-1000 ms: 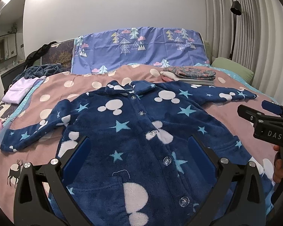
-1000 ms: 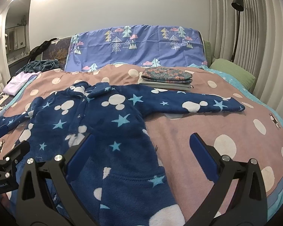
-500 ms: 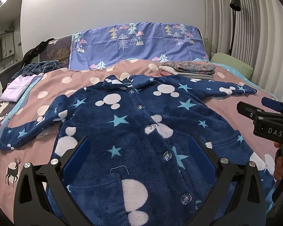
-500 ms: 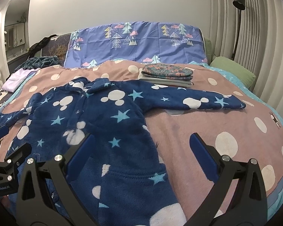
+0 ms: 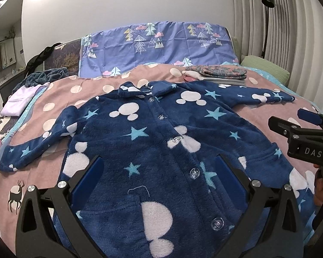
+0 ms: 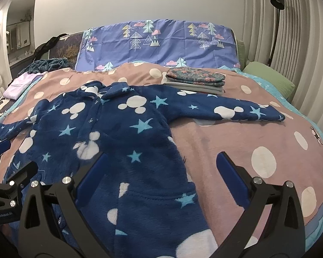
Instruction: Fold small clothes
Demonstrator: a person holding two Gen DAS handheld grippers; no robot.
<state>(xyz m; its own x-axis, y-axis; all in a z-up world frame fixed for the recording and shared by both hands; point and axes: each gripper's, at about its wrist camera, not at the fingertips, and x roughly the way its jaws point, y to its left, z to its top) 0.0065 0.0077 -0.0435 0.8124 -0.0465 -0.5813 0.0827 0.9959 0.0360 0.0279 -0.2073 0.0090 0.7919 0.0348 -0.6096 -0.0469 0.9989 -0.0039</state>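
Left wrist view: the left claw (image 5: 159, 176) hangs spread wide and empty over the lower front of the blue fleece jacket (image 5: 161, 146), which lies face up and buttoned on the bed (image 5: 60, 99), collar towards 12 o'clock and hem nearest the camera. Its sleeves reach out to 9 and 2 o'clock, laid flat, probably so each can be turned in over the body. The right claw (image 5: 290, 122) enters from 3 o'clock, just off the jacket's side edge. At 1 o'clock a stack of folded clothes (image 5: 217, 74) sits well clear beyond the collar, likely the finished pile.

Right wrist view: the right claw (image 6: 161, 172) is also parted wide with nothing in it, one finger above the jacket's (image 6: 118, 133) side, the other above bare bedspread (image 6: 236, 137), so it straddles the garment's edge. The long sleeve (image 6: 232, 109) stretches towards 2 o'clock, and the folded stack (image 6: 196, 79) lies just beyond it at 12 o'clock. The left claw (image 6: 4, 157) shows at 9 o'clock. Judging by this, no fold has begun.
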